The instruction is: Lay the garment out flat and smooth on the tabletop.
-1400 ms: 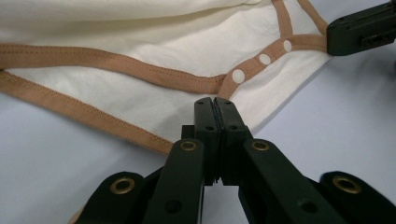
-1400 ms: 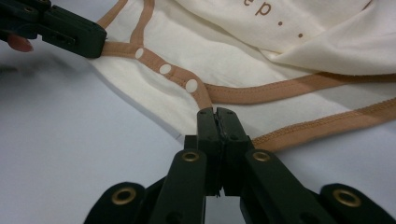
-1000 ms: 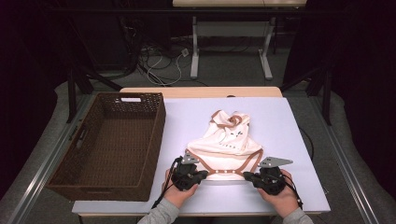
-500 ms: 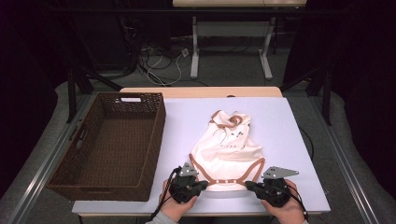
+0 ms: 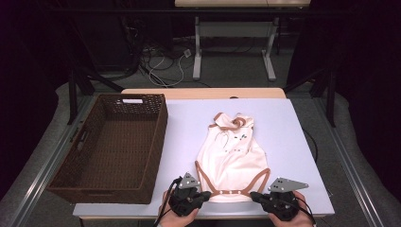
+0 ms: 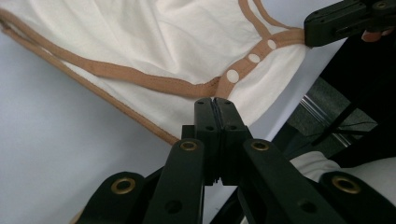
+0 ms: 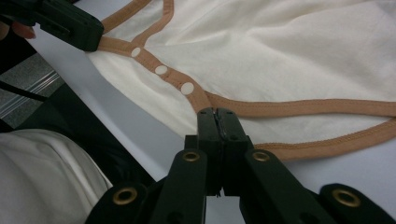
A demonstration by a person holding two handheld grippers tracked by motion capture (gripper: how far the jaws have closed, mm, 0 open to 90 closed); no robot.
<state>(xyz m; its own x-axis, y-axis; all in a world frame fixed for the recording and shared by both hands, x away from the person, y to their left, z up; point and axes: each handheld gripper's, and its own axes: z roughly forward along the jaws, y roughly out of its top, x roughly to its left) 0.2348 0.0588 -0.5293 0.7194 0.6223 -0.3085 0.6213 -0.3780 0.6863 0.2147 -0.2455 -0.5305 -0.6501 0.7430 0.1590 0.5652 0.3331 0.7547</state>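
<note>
Left hand-held gripper and right hand-held gripper are both clamped tight on the bodysuit bottom corners (snap end), spread flat on the table. Looks mid-fold; next, lift the hem toward the neckline evenly.

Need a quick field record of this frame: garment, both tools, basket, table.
garment: cream baby bodysuit with tan trim, lying flat, snap end toward the person
left tool: jaws shut on the bodysuit's bottom hem, left of the snaps
right tool: jaws shut on the same hem, right of the snaps
basket: brown wicker, left of the bodysuit, nothing visible inside
table: white top, bodysuit near its front edge
</note>
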